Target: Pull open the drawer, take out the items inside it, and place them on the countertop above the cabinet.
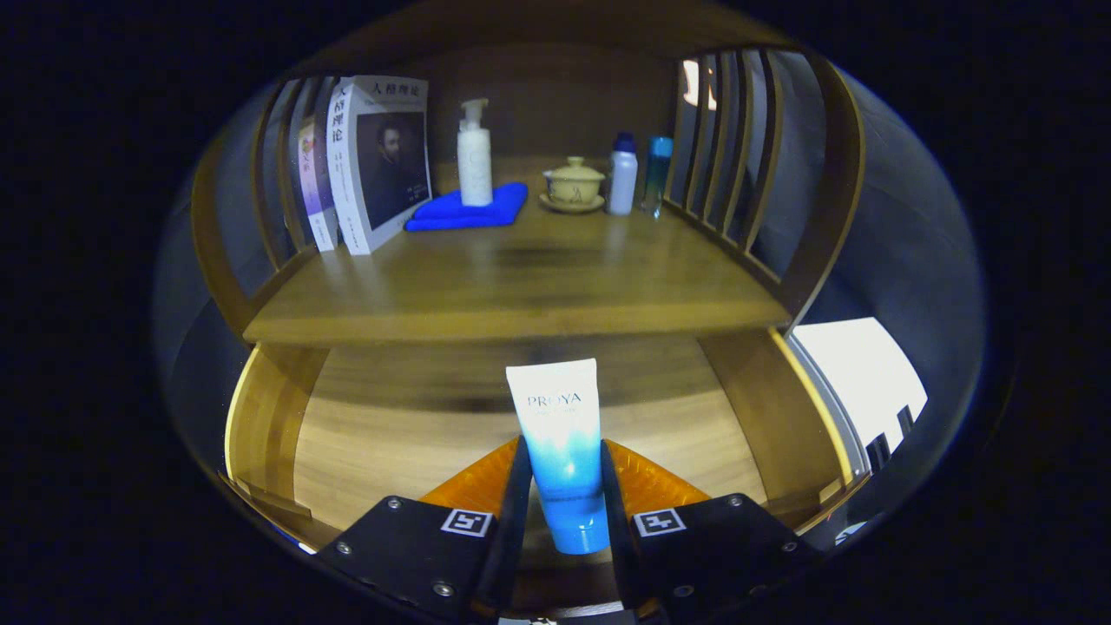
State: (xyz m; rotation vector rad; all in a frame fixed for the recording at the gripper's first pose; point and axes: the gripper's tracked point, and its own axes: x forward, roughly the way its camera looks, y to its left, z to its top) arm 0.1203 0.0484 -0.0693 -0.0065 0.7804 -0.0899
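Two fingers of my claw (564,486) are pressed against the sides of a white-and-blue tube (560,451), one on each flank, so I am pinching it. The tube stands upright between them, cap end down and flat crimped end up. Its upper half is white, fading to blue toward the cap.

Beneath the tube lies the open drawer (269,417), pale wooden floor bare around my fingers, its side walls rising to left and right. I hold the tube over the drawer's near part, with its crimped end reaching up close to the front lip of the worktop (521,286) beyond.

That worktop is a brown wooden surface, fenced on both sides by curved wooden slats (738,139). At its back left lean several books (369,165), the nearest with a portrait on its cover. Just right of them a folded blue cloth (469,210) lies flat, and a white pump bottle (474,156) stands on it. Farther right sits a yellowish lidded cup on a saucer (574,184), then a white bottle with a dark blue cap (622,178) just beside it, and a translucent teal bottle (656,174) next to the slats. The front and middle of the worktop are bare wood, well apart from the tube I grip.
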